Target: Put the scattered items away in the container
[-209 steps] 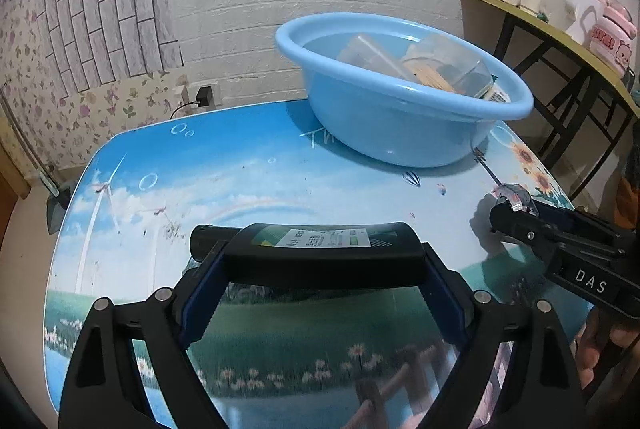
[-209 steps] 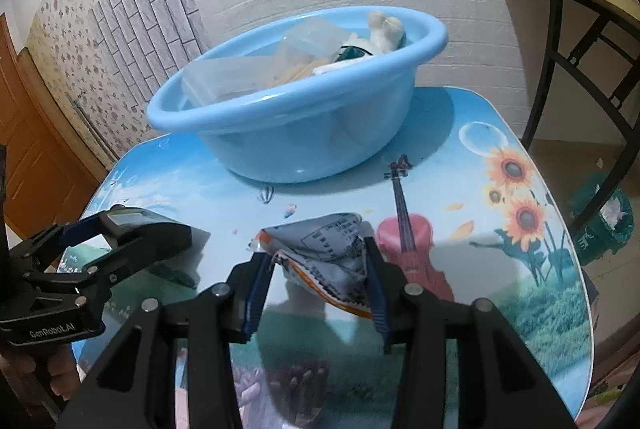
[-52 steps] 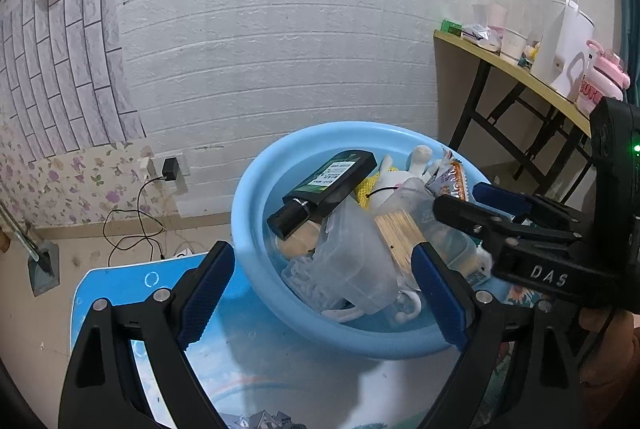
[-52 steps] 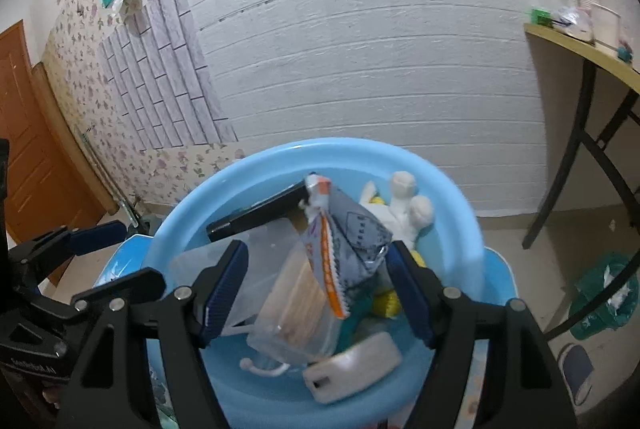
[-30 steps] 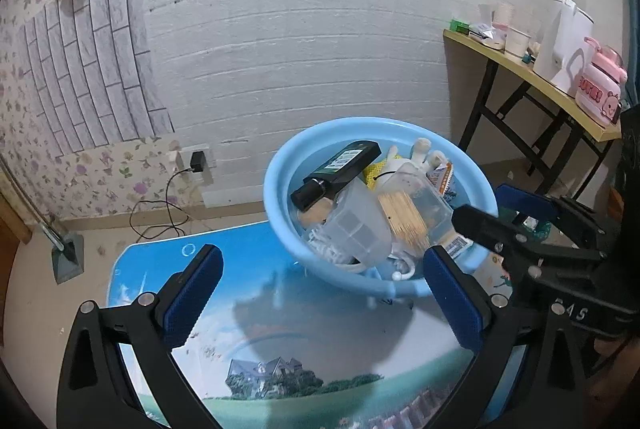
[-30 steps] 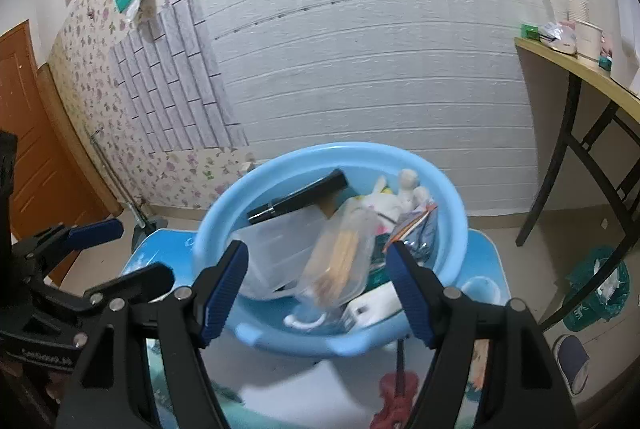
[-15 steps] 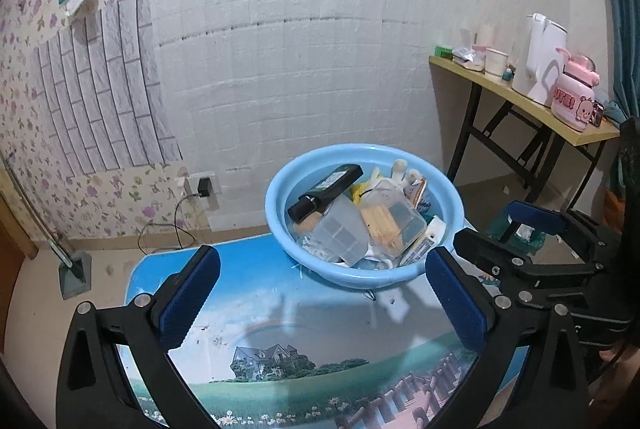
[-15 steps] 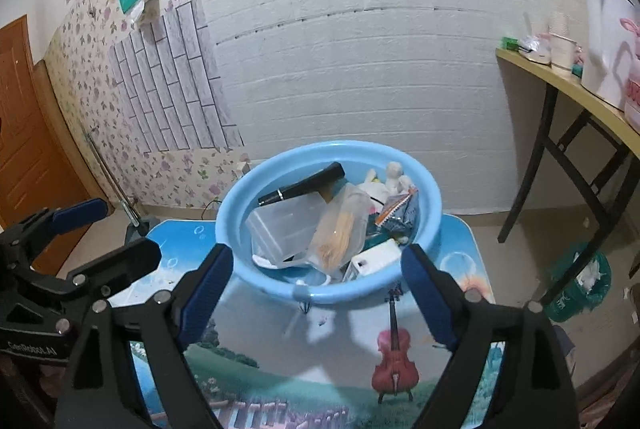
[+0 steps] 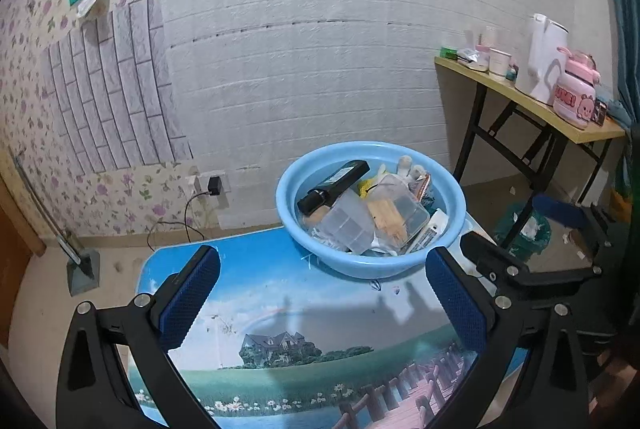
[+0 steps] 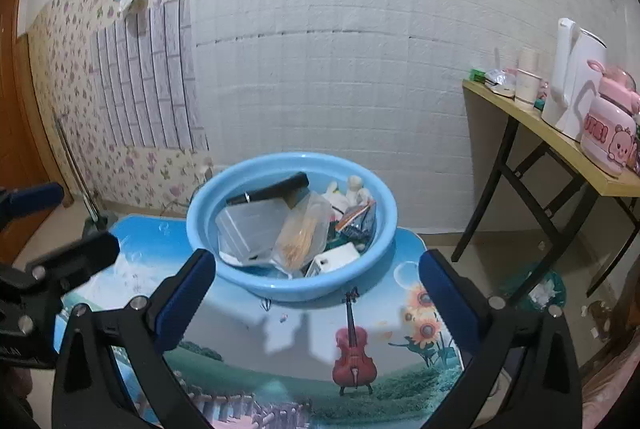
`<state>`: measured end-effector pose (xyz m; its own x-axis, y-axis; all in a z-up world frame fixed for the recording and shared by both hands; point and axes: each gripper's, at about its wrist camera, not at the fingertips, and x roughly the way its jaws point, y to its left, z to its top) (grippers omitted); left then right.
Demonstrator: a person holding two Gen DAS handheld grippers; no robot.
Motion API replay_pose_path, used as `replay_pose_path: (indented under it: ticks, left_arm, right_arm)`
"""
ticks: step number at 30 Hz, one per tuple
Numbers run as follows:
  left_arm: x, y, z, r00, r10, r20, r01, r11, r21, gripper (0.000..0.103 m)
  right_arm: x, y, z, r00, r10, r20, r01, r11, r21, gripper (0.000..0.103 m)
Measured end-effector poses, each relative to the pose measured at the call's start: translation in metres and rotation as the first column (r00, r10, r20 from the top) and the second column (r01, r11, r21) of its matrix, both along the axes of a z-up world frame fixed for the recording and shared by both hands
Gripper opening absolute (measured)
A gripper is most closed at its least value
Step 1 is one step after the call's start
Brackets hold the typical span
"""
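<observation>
Left gripper (image 9: 320, 293): my jaws stand wide with nothing between the blue pads. It held the dark bottle seven seconds ago, so that grip is gone.
Right gripper (image 10: 318, 289): jaws are opening to their widest and nothing lies between them. The crumpled snack packet it carried earlier has left it.
Blue basin (image 9: 456, 205): at 12 o'clock ahead of both grippers, on the far end of the printed table (image 9: 280, 309). It looks smaller than it did a second ago, so I have drawn both hands back and up.
Dark bottle (image 9: 334, 185): lying across the heap at the basin's 10 o'clock, cap toward me.
Snack packet (image 10: 356, 217): inside the basin, toward 2 o'clock in the right view, beside the pale soft toy (image 10: 354, 189).
Clear boxes (image 9: 348, 225): piled in the middle with a tub of wooden sticks (image 9: 394, 213) at their 3 o'clock; a white carton (image 10: 334, 259) leans at the near rim.
Table surface: I see no loose item on the printed picture in either view, only the grippers' shadows.
Meaning for the task: I judge both last items delivered and the tidying finished or nearly so; the near corners are hidden by my own gripper bodies, so I would check those before stopping.
</observation>
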<state>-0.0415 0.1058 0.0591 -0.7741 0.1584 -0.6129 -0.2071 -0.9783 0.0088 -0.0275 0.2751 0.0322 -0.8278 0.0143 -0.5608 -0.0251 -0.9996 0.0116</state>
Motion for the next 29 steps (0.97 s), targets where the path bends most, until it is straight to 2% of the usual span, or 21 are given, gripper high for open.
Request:
replay_pose_path:
  ticks: [5, 11, 29]
  left_arm:
    - [-0.006, -0.007, -0.011, 0.999, 0.036, 0.026, -0.037, 0.999, 0.006, 0.103]
    - [-0.01, -0.011, -0.017, 0.997, 0.062, 0.048, -0.063, 0.998, 0.012, 0.103]
    - [-0.001, -0.003, -0.016, 0.999, 0.035, -0.005, -0.035, 0.999, -0.029, 0.103]
  right_arm:
    - [-0.004, 0.003, -0.011, 0.999, 0.009, 0.053, -0.006, 0.999, -0.052, 0.103]
    - [-0.005, 0.005, -0.014, 0.998, 0.012, 0.055, -0.008, 0.997, -0.076, 0.103]
    - [-0.005, 0.004, -0.022, 0.996, 0.022, 0.088, -0.015, 0.996, -0.087, 0.103]
